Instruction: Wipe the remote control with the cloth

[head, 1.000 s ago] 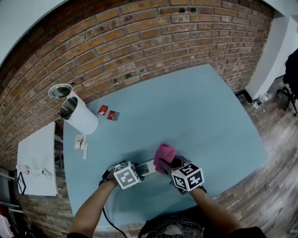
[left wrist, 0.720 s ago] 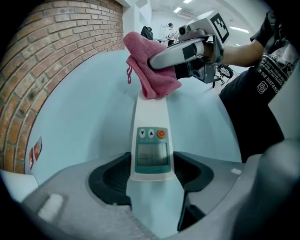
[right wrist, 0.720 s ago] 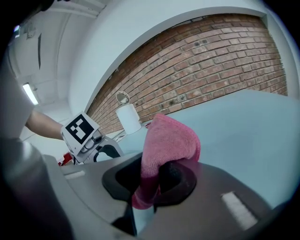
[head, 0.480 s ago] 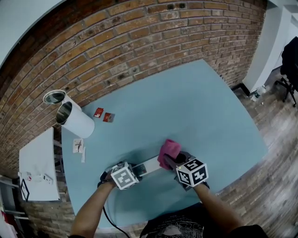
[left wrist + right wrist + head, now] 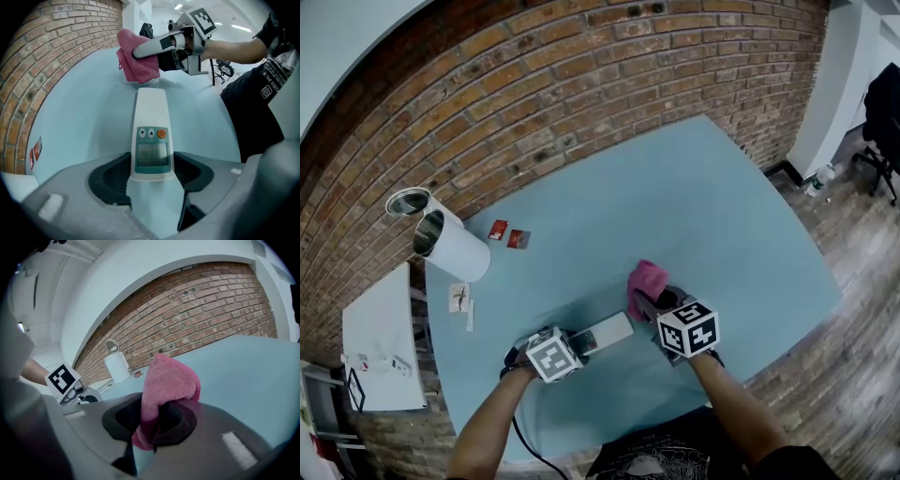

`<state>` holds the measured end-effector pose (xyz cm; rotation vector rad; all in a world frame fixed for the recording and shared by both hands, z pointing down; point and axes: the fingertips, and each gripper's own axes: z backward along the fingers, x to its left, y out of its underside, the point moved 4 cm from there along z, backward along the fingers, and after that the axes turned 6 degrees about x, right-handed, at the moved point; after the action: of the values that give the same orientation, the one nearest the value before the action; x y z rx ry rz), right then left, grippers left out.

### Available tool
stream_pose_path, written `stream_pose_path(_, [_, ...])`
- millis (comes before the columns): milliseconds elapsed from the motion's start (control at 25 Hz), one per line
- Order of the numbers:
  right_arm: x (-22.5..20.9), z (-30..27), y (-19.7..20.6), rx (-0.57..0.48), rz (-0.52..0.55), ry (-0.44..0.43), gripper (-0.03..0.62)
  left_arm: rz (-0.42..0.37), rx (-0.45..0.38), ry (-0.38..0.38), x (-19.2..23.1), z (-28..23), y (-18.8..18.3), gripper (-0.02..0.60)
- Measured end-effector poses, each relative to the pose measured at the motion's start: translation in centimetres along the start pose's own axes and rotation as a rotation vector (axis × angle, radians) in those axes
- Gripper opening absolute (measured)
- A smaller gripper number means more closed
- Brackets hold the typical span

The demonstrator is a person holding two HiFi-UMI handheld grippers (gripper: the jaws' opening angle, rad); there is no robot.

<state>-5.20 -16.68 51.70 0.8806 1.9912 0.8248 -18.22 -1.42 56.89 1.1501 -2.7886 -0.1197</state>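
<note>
Left claw [image 5: 579, 343] is closed on the near end of the white remote control [image 5: 151, 136], at the front of the blue worktop [image 5: 703, 216]. Right claw [image 5: 647, 302] is clamped on the bunched pink cloth [image 5: 168, 380], just past the remote's far end, with nothing between them. A white canister [image 5: 455, 246] and two red cards [image 5: 508, 234] sit well apart from these, by the brick wall [image 5: 581, 84].

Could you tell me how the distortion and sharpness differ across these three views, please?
Head view: fisheye bows the brick wall and table edges, all sharp. Left gripper view: remote control crisp, near jaws soft, corners black. Right gripper view: cloth sharp, near jaws blurred, corners black.
</note>
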Motion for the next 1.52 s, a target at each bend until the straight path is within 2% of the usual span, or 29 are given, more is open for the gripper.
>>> stream_pose_path(200, [0.4,-1.3,0.3,0.016,0.055,0.029,0.064,0.001,0.01,0.004,-0.1,0.0,0.1,0.288])
stream_pose_path(440, [1.2,-1.4,1.1,0.036,0.08,0.021,0.064,-0.001,0.007,0.009,0.0,-0.1,0.2,0.288])
stream_pose_path(840, [1.6,0.2,2.3,0.028,0.063,0.048,0.064,-0.004,-0.004,0.005,0.1,-0.1,0.2,0.288])
stream_pose_path(1200, [2.3,2.0,3.7,0.011,0.043,0.08,0.064,0.004,0.019,0.004,0.0,-0.2,0.3,0.287])
stream_pose_path(1520, [3.5,3.4,5.0,-0.008,0.014,0.097,0.064,0.024,-0.021,-0.005,-0.1,0.1,0.4,0.285])
